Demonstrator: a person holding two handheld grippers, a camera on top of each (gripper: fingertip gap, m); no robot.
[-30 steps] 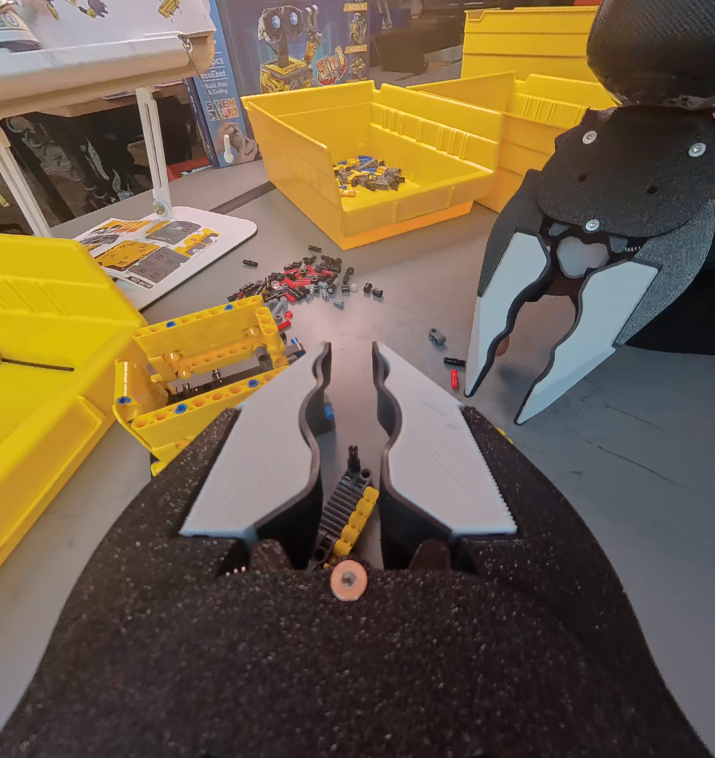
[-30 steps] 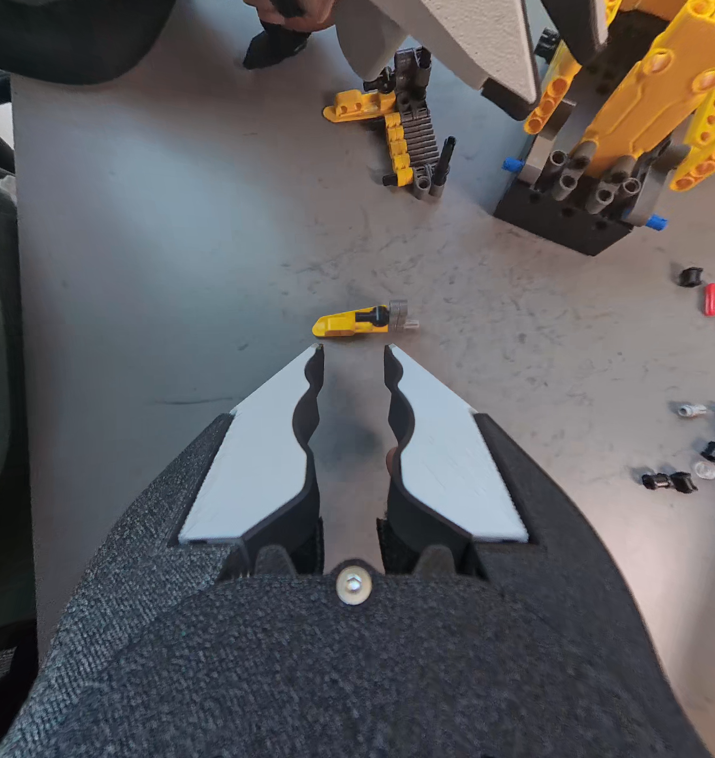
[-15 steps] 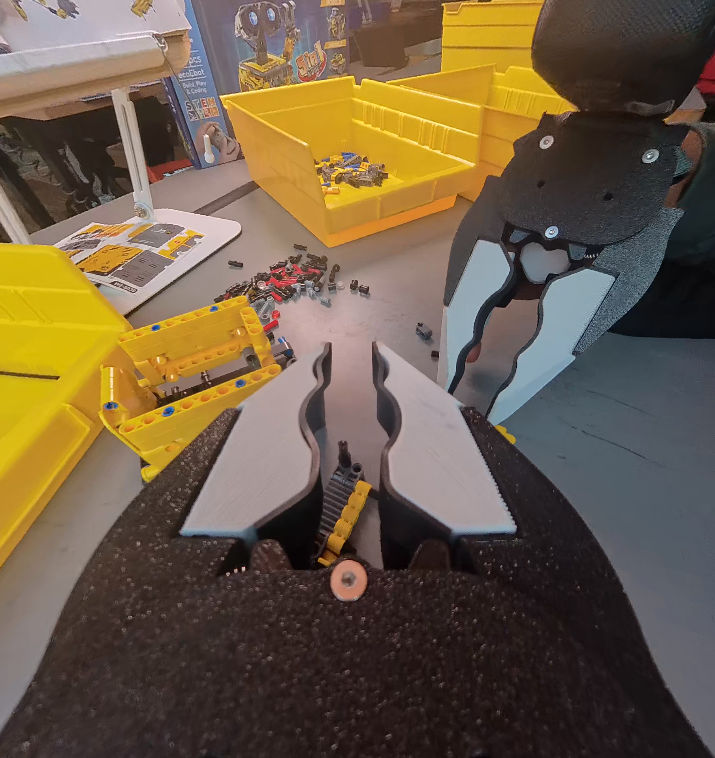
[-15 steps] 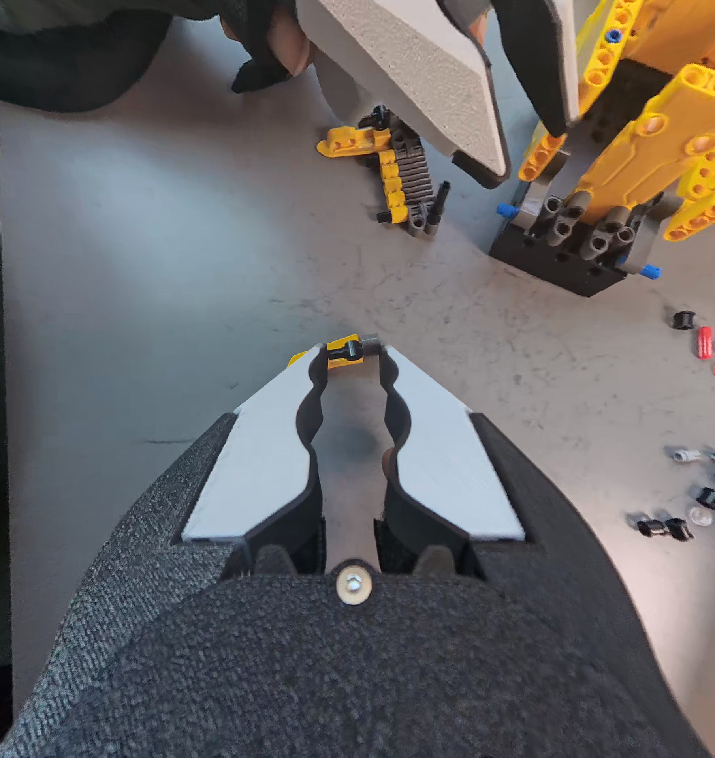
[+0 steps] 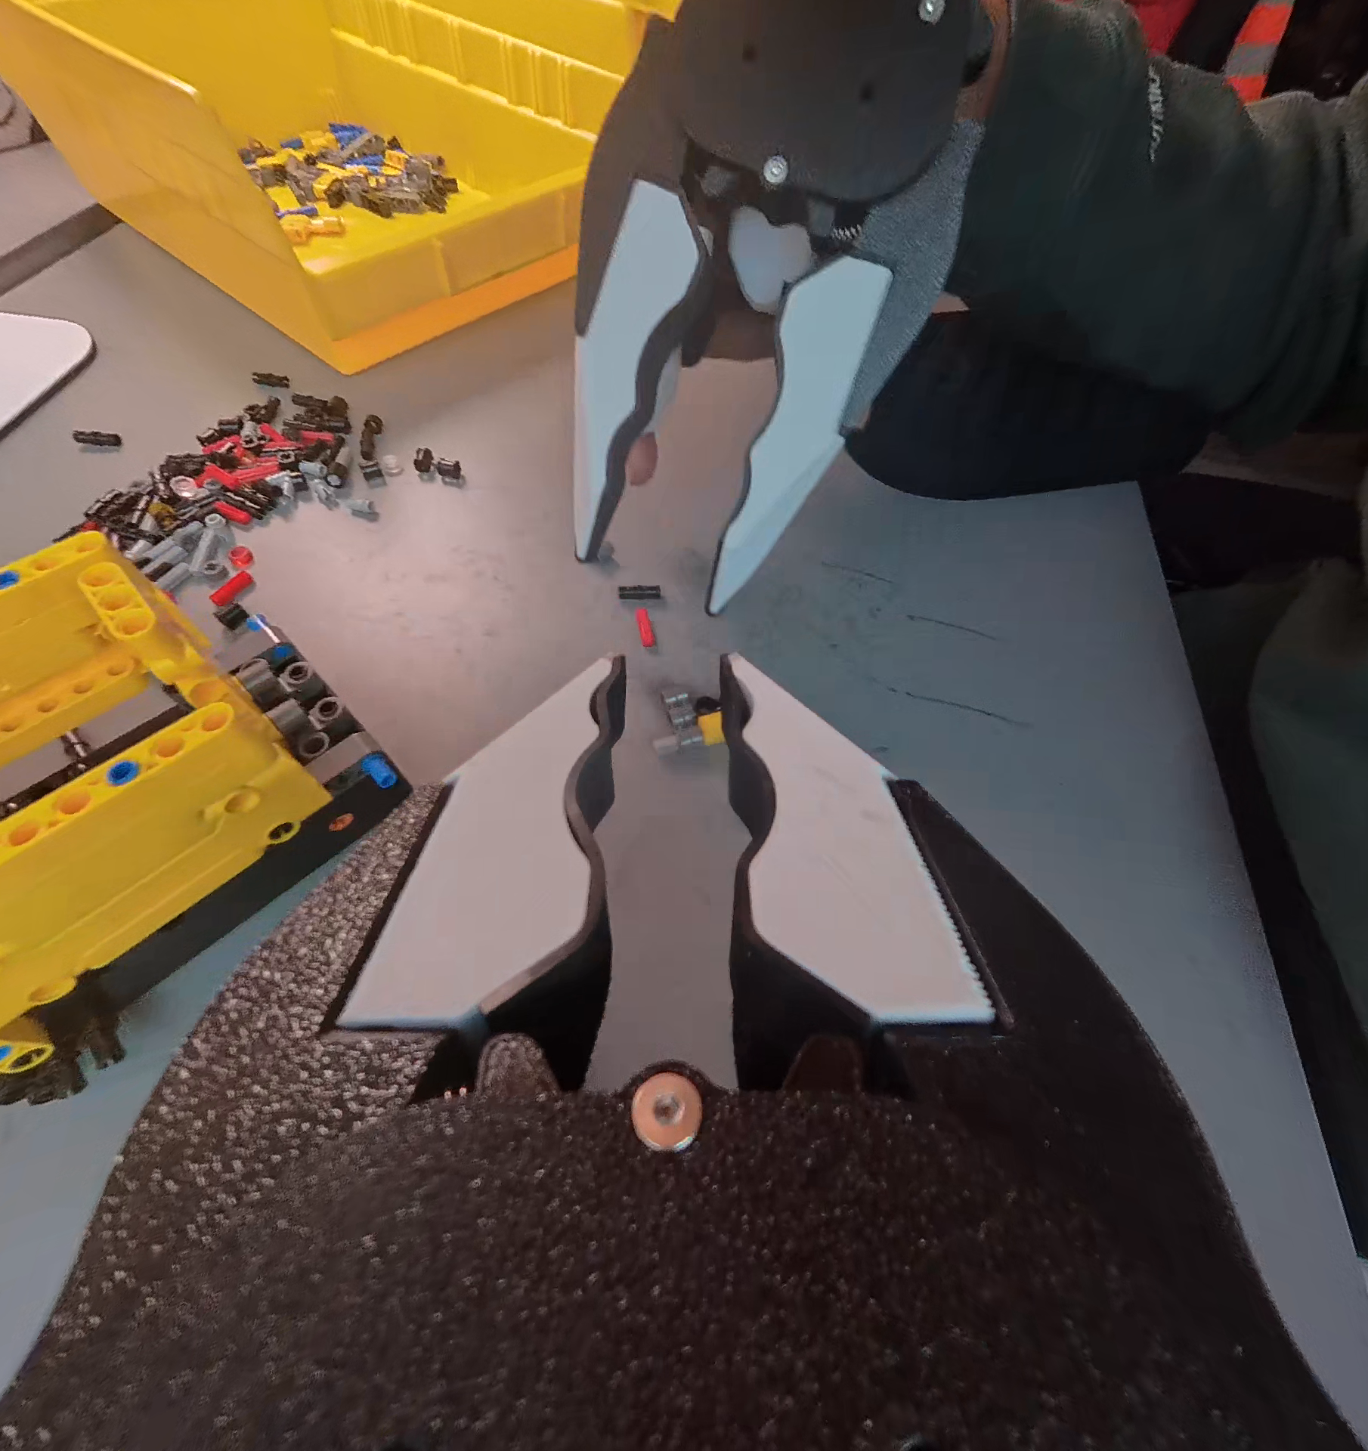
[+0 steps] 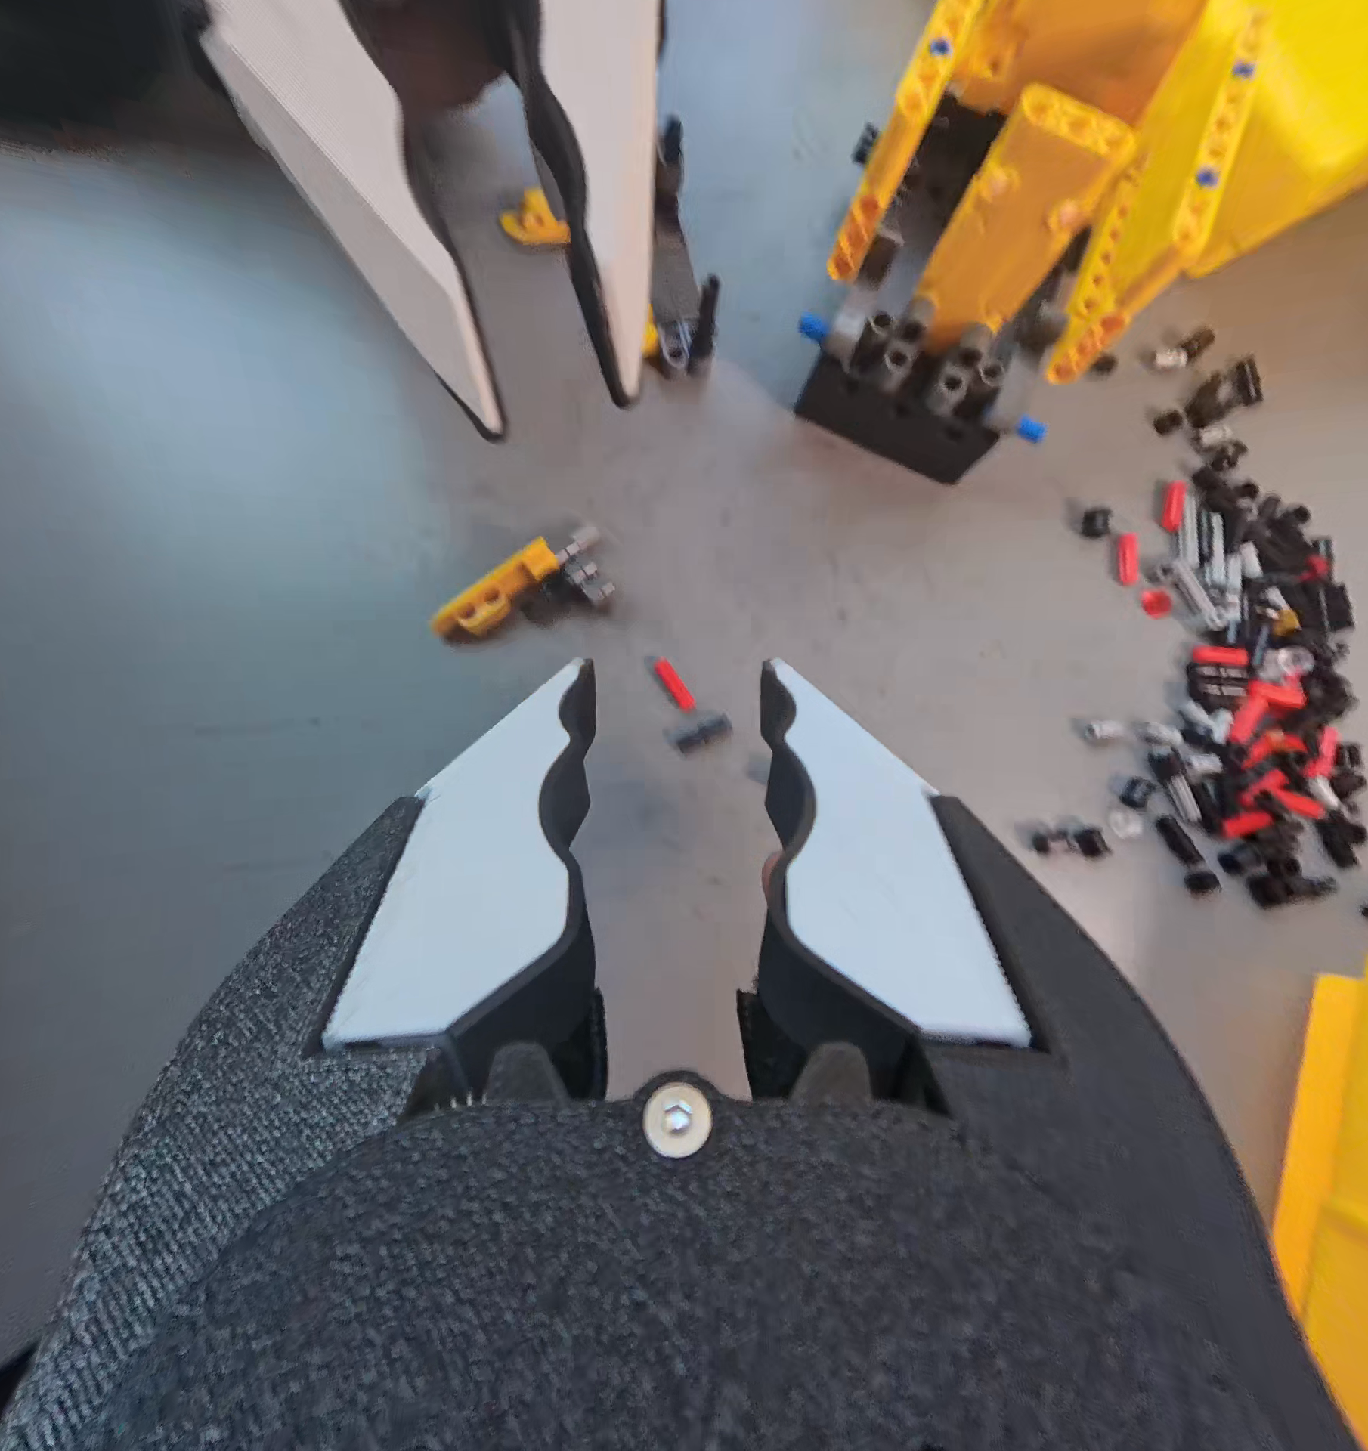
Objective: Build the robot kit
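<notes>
Sitting behind the spread, empty left gripper [image 5: 671, 667] and right gripper [image 6: 674, 675], the yellow bin [image 5: 194, 157] is holding a heap of small bricks [image 5: 343, 177].

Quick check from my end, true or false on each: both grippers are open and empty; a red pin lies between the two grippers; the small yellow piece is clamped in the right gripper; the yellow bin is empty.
1. Both the left gripper and the right gripper are open and empty. True.
2. A red pin lies on the table between the grippers. True.
3. The small yellow piece is clamped in the right gripper. False: it lies loose on the table, ahead of that gripper.
4. The yellow bin is empty. False: it holds small mixed parts.
</notes>
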